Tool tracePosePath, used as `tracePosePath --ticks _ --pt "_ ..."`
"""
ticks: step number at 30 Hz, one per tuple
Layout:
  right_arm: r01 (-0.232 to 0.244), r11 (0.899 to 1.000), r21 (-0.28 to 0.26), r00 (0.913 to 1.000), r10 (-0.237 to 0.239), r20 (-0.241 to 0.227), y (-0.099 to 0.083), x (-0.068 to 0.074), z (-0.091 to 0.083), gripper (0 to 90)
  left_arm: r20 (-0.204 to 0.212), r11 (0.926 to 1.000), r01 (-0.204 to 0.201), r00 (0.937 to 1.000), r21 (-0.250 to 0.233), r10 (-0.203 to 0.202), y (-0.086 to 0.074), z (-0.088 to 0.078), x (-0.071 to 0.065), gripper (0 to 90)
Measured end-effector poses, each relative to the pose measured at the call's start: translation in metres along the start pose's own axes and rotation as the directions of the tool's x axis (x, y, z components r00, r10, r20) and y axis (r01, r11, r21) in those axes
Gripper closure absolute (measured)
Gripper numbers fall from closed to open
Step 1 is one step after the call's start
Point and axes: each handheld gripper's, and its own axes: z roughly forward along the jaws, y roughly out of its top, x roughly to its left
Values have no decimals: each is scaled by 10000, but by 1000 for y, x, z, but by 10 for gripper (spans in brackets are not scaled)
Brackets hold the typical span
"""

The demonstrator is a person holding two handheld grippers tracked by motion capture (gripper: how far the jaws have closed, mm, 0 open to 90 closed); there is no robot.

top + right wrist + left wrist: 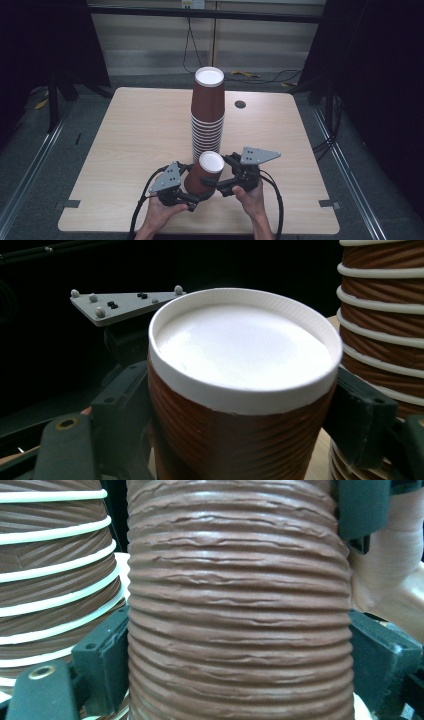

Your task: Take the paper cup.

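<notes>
Item one, my left gripper (194, 198): it sits at the near edge of the pale wooden table (135, 135), jaws pinching the lower wall of the brown ribbed paper cup (204, 173). In the left gripper view both black pads press flat against the cup's ridged side (235, 605).

Item two, the cup itself: upside down, white base (240, 342) uppermost, mouth downward. Its long axis runs close to upright, with the base leaning slightly away from me and to the right. It stands just in front of the tall stack of like brown paper cups (207, 117), near it but seemingly apart from it; whether its rim rests on the table I cannot tell.

Item three, my right gripper (216, 186): jaws clamped on the same cup higher up, just beneath the white base rim, one pad on each side.

Progress, as I judge it: one cup is separated from the stack and gripped by both tongs. Left to do is probably to turn it mouth up or set it down elsewhere; neither looks begun.
</notes>
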Motion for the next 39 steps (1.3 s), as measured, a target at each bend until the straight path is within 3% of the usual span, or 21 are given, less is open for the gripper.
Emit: tracePosePath --ticks 5,20,24,27,31,39 --pt "-56 10000 -67 10000 57 79 1 0 -2 136 -102 9999 39 9999 140 -38 -1 -2 2 136" --pt "-257 9995 -157 9990 263 363 -5 -3 -13 142 -256 9988 73 9997 492 -60 -1 -11 9 141" --pt "-291 9996 64 9988 288 402 -6 -4 -13 143 -176 9974 56 9998 720 -43 -1 -13 11 141" --pt "-296 9995 127 9987 290 429 -7 -4 -16 144 144 9943 27 9999 1061 -42 0 -14 14 142" --pt "-312 9986 418 9984 292 481 -9 -5 -17 156 230 9923 199 9995 1219 -229 1 -16 18 142" --pt "-316 9963 804 9959 246 865 -13 -8 -22 156 216 9864 39 9997 1641 -75 2 -17 21 142"
